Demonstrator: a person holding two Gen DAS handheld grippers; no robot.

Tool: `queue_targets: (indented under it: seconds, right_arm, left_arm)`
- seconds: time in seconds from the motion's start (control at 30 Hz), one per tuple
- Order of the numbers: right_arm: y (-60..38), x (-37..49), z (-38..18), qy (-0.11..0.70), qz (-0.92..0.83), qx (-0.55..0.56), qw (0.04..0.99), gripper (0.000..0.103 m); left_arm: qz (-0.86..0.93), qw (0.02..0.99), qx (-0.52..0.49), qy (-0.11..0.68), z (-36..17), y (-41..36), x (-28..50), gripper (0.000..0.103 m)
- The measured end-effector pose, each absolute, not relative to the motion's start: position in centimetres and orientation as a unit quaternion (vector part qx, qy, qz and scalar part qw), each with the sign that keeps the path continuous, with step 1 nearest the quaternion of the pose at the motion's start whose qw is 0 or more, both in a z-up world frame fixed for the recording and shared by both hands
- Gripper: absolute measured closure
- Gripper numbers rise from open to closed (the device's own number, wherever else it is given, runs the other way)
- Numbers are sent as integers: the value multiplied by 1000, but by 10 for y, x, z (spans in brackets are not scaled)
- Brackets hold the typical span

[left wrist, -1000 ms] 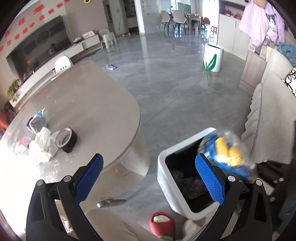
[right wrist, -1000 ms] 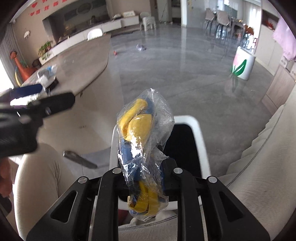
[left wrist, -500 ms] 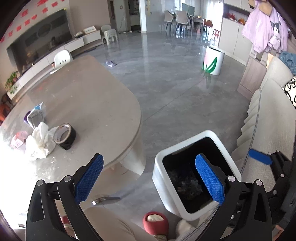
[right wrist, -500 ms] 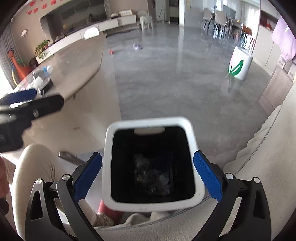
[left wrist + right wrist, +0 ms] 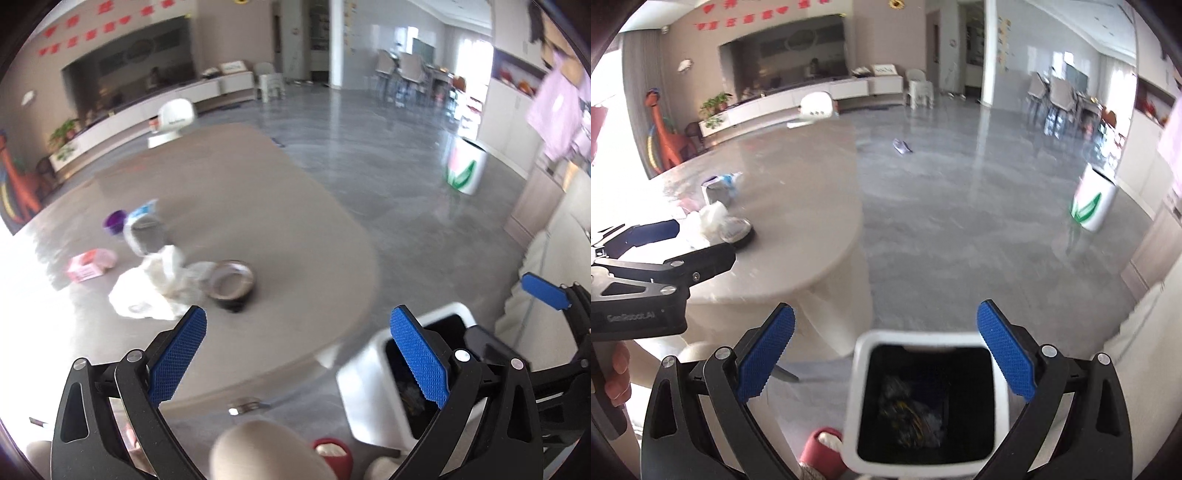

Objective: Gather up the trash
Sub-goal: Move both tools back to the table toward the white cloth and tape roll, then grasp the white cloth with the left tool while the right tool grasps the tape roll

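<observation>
A white trash bin (image 5: pixel 925 400) with a black inside stands on the floor by the table; the blue and yellow plastic packet (image 5: pixel 910 413) lies in it. My right gripper (image 5: pixel 886 356) is open and empty just above the bin. The bin also shows in the left wrist view (image 5: pixel 373 391). My left gripper (image 5: pixel 297 354) is open and empty over the table's near edge. On the beige oval table (image 5: pixel 240 199) lie a crumpled white bag (image 5: pixel 151 284), a pink packet (image 5: pixel 88 264), a tape roll (image 5: pixel 232 282), a clear container (image 5: pixel 144 229) and a purple cup (image 5: pixel 114 221).
The person's knee (image 5: pixel 258 450) and a red slipper (image 5: pixel 332 452) are below the left gripper. A pale sofa (image 5: pixel 546 258) is at the right. A white bin with a green leaf print (image 5: pixel 1091 206) and a scrap on the floor (image 5: pixel 902 146) lie farther off.
One second ago my right gripper held the blue and yellow packet over the bin; it opened and the packet now lies in the bin. Both views have since swung toward the table.
</observation>
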State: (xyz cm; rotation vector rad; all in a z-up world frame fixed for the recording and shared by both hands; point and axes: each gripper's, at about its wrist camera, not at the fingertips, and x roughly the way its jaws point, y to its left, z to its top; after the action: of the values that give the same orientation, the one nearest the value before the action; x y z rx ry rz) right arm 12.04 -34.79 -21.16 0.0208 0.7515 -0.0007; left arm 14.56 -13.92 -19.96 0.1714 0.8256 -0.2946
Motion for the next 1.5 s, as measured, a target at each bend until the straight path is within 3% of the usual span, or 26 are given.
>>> queue_targets:
  seconds: [0.6, 1.2, 1.3, 1.37, 1.5]
  right_arm:
    - [-251, 193, -196, 332, 71, -40, 940, 5]
    - [-223, 235, -228, 367, 87, -53, 924, 5]
    - [-225, 235, -229, 370, 90, -52, 923, 5]
    - [-224, 237, -232, 373, 92, -52, 922, 5]
    - [-222, 240, -237, 375, 98, -49, 920, 5]
  left_arm:
    - [-62, 916, 37, 395, -198, -20, 203, 5]
    - [-73, 890, 26, 449, -266, -9, 268, 7]
    - [-91, 891, 37, 444, -267, -14, 263, 35]
    - [-125, 885, 39, 446, -263, -23, 258, 84]
    - [-127, 900, 44, 414, -238, -26, 241, 86]
